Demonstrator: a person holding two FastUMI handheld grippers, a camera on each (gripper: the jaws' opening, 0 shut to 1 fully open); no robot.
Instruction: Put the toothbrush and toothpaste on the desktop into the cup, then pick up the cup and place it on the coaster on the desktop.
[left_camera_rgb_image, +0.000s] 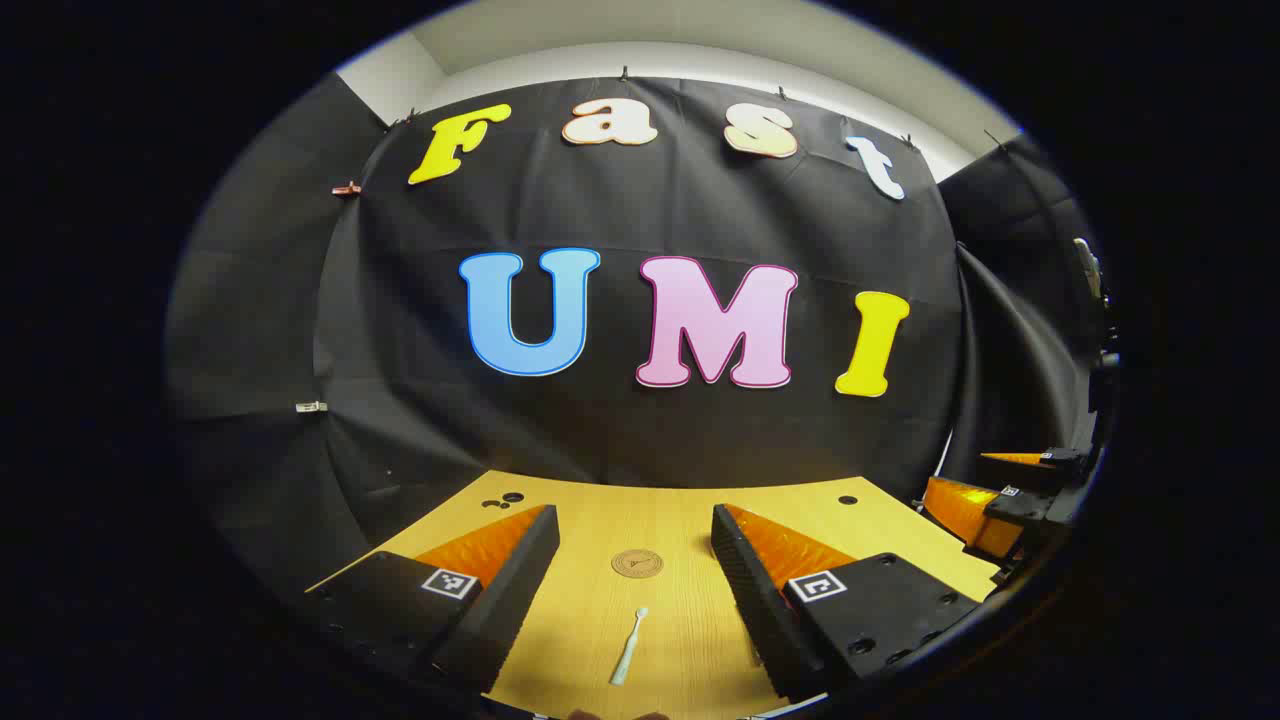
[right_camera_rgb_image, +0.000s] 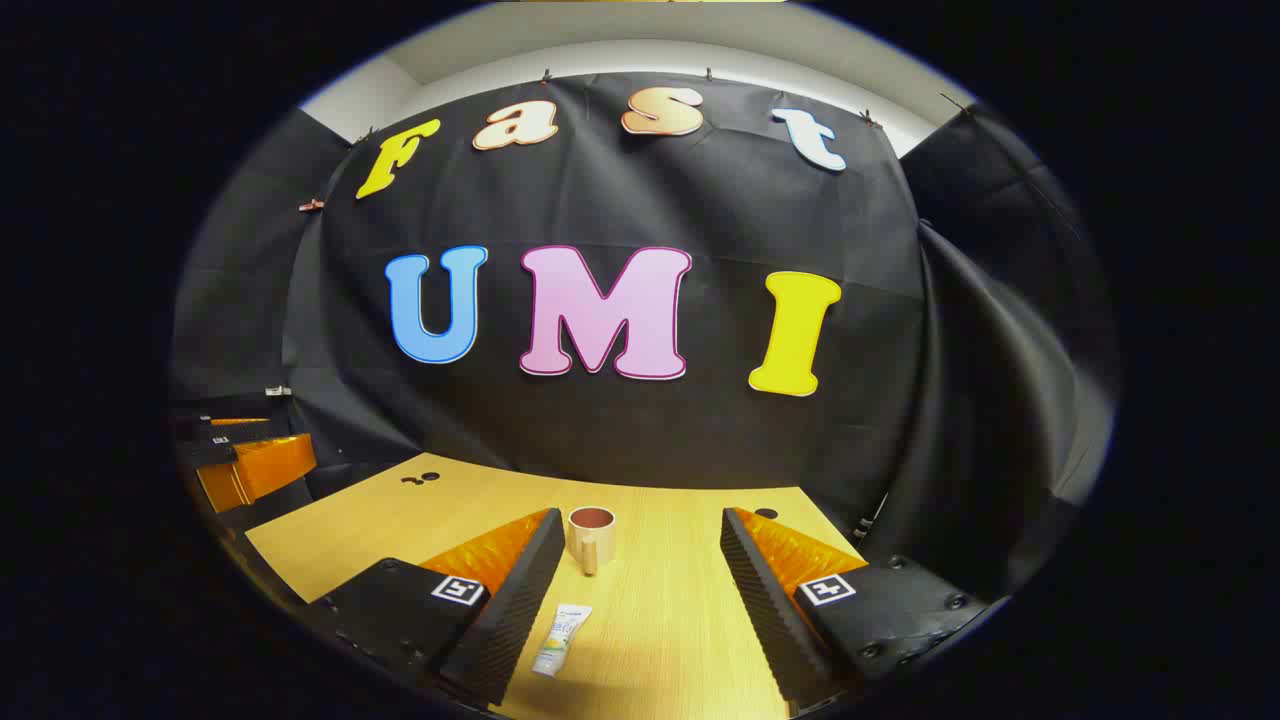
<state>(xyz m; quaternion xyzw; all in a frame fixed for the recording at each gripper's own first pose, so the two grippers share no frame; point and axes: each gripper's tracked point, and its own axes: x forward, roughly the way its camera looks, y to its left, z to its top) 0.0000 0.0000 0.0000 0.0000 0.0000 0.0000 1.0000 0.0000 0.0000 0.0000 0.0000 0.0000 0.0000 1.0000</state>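
Hovering above the counter (left_camera_rgb_image: 690, 520) with both tongs wide open and empty, left tongs (left_camera_rgb_image: 634, 545) over toothbrush (left_camera_rgb_image: 629, 646) near coaster (left_camera_rgb_image: 637, 563), right tongs (right_camera_rgb_image: 640, 545) over toothpaste (right_camera_rgb_image: 560, 640) before cup (right_camera_rgb_image: 590, 535); next, probably descending to grasp.

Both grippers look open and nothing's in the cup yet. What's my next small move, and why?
Probably lower the open left gripper onto the toothbrush: it lies flat on the desktop between its fingers, nearer than the coaster.
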